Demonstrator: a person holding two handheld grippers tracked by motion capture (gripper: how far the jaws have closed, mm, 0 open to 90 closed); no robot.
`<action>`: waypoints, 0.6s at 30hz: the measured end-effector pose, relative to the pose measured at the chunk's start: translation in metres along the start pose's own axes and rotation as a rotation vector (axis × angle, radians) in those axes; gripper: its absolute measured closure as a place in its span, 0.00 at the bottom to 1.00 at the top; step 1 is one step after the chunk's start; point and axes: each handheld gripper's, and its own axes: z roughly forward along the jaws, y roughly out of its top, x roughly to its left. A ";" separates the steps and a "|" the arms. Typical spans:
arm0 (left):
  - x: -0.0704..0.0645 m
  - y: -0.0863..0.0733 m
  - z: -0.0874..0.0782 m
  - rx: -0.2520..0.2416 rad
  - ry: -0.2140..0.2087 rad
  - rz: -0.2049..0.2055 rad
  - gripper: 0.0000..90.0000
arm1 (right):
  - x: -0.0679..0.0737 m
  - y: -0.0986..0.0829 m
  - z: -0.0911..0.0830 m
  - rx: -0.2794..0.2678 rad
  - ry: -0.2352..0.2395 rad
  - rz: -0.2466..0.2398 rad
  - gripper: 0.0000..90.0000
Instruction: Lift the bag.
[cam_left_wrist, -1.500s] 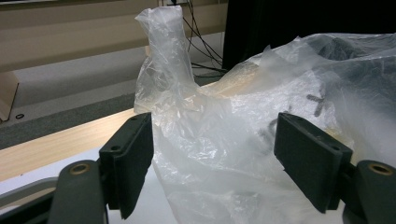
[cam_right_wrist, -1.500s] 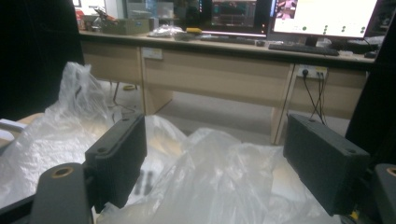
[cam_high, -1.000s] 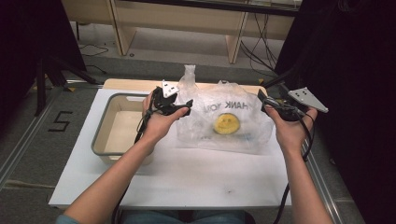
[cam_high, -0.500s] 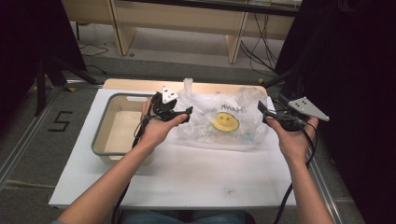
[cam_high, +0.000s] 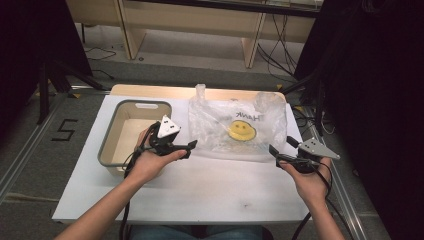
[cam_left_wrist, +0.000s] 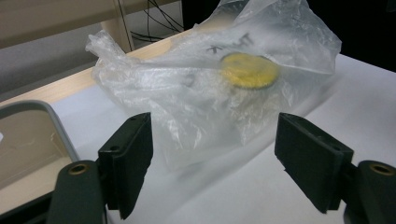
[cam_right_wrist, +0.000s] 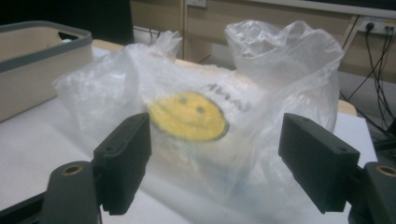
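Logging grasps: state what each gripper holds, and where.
Nothing: left gripper and right gripper are open, apart from the clear smiley-face plastic bag.

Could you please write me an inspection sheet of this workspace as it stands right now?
Surface: white table, mostly bare.
Job's things: clear plastic bag with a yellow smiley, lying flat and crumpled, held by neither claw.
Clutter: grey-rimmed bin left of the bag, looks empty.
Grippers: left claw open beside the bag; right claw open at its right corner.
Cables: one trails from each claw; more on the floor behind.
Surroundings: wooden shelving, floor mark "5".
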 end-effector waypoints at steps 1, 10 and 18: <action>0.000 -0.004 -0.003 -0.007 -0.005 0.005 0.31 | 0.001 -0.002 -0.001 0.002 0.006 -0.004 0.30; 0.000 -0.027 -0.027 -0.011 -0.043 0.058 0.30 | 0.013 -0.020 -0.007 0.031 0.083 0.003 0.31; 0.002 -0.049 -0.043 -0.008 -0.070 0.099 0.29 | 0.016 -0.034 -0.017 0.061 0.119 0.004 0.32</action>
